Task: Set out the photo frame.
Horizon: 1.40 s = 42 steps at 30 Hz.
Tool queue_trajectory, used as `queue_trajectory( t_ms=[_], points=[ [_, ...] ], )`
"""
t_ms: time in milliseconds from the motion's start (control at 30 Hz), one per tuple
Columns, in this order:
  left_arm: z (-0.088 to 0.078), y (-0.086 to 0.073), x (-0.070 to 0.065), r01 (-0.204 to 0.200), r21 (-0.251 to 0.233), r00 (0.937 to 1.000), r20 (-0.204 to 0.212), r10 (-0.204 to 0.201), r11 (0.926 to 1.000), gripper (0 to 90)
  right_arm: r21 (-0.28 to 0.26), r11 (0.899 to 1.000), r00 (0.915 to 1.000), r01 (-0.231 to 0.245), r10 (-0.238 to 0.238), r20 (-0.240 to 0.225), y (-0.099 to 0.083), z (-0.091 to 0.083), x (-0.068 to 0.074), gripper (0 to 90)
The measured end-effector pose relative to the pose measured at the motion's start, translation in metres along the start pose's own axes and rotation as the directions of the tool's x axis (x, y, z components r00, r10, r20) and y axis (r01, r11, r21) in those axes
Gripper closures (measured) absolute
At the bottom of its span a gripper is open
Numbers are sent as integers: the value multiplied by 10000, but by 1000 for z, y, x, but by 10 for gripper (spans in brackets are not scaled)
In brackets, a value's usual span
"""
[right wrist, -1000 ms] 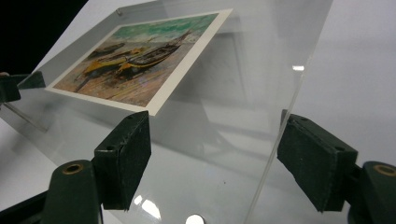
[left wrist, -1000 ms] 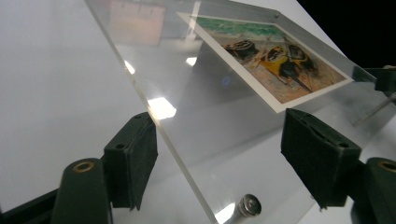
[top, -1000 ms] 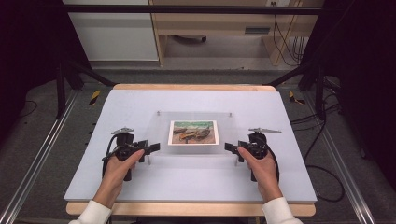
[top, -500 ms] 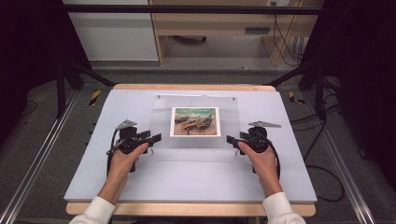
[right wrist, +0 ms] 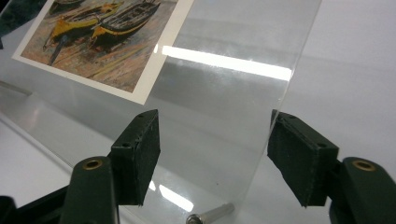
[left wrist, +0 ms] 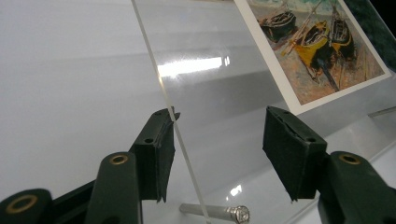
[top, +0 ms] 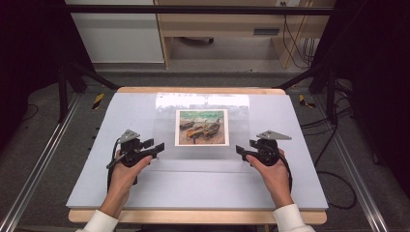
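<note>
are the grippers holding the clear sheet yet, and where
Not yet: each side edge of the clear sheet sits between open jaws of the left gripper and right gripper.

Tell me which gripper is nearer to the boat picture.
Left, slightly. The left gripper sits just off the boat picture's lower left corner; the right gripper is a bit farther off its lower right.

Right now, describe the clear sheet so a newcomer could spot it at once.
Start at the white table: at its middle lies a boat picture. The clear sheet is the wider see-through panel around that picture, its side edges between the fingers of the left gripper and the right gripper. Only its glare and thin edges give it away.
</note>
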<state>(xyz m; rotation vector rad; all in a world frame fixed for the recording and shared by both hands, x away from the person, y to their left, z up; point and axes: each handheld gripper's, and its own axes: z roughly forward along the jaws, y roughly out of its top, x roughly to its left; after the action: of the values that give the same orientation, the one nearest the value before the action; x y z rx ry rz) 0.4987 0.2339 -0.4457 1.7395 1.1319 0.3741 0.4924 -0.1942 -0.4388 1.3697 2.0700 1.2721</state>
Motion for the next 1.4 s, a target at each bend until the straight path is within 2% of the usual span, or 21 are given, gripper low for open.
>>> queue_trajectory(
  t_ms=[200,733,1400],
  points=[
    [-4,-2,-2,49,-54,10000,-78,-49,10000,461,74,9996,9994,262,-263,216,0,-3,5,362],
    [-11,-9,-7,64,-79,9996,-288,-67,9999,497,37,9989,9980,477,-478,406,0,-4,8,381],
    [-27,-18,-17,-351,142,9978,-552,358,9993,596,-87,9969,9932,785,-775,867,-13,-22,18,522]
  ],
)
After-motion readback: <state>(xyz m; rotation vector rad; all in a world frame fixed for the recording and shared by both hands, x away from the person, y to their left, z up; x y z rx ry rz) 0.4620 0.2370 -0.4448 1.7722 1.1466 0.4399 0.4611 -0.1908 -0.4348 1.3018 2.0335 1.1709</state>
